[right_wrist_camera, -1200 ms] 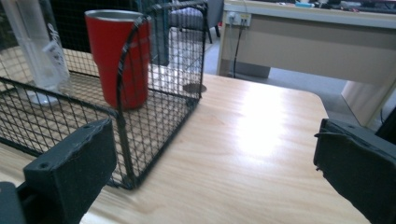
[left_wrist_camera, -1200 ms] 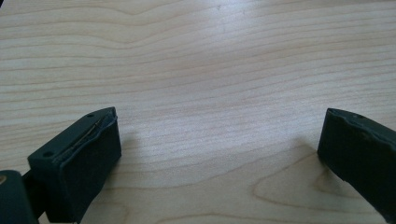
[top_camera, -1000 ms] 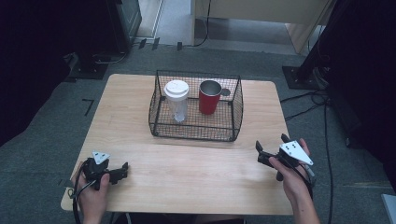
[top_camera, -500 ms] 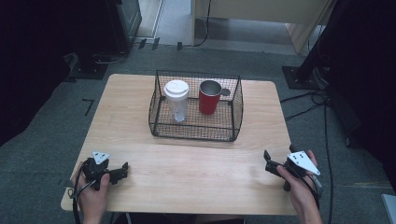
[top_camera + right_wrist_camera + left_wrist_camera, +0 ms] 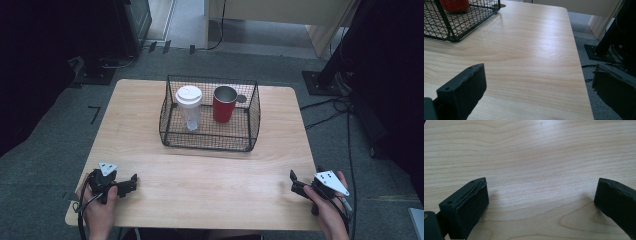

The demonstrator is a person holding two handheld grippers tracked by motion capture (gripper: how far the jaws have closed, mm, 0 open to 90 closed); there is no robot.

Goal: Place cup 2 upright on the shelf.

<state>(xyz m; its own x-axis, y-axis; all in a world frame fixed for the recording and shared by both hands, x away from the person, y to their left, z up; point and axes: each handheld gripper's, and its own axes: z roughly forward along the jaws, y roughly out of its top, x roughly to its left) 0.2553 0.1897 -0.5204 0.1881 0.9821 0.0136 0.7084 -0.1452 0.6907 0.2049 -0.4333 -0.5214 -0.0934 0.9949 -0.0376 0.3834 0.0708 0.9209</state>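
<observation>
A black wire basket (image 5: 252, 107) stands on the far middle of the wooden table (image 5: 210, 175). Inside it stand a clear tumbler with a white lid (image 5: 189, 102) and a red mug (image 5: 224, 104) to its right. My left gripper (image 5: 131, 181) rests low at the table's near left corner, open, with bare wood between its jaws (image 5: 541, 195). My right gripper (image 5: 299, 183) sits at the near right edge, open and holding nothing (image 5: 536, 85). The right gripper view catches the basket's corner (image 5: 449, 30) and the red mug (image 5: 455, 5) far off at upper left.
Grey carpet surrounds the table. Black stands and cables (image 5: 340, 105) lie on the floor to the right, and a dark cabinet (image 5: 125, 25) stands at the back left. A wide strip of bare wood separates the basket from both grippers.
My right gripper has dropped and drawn back toward the near right corner of the table. The left gripper and the basket's contents have stayed put.
</observation>
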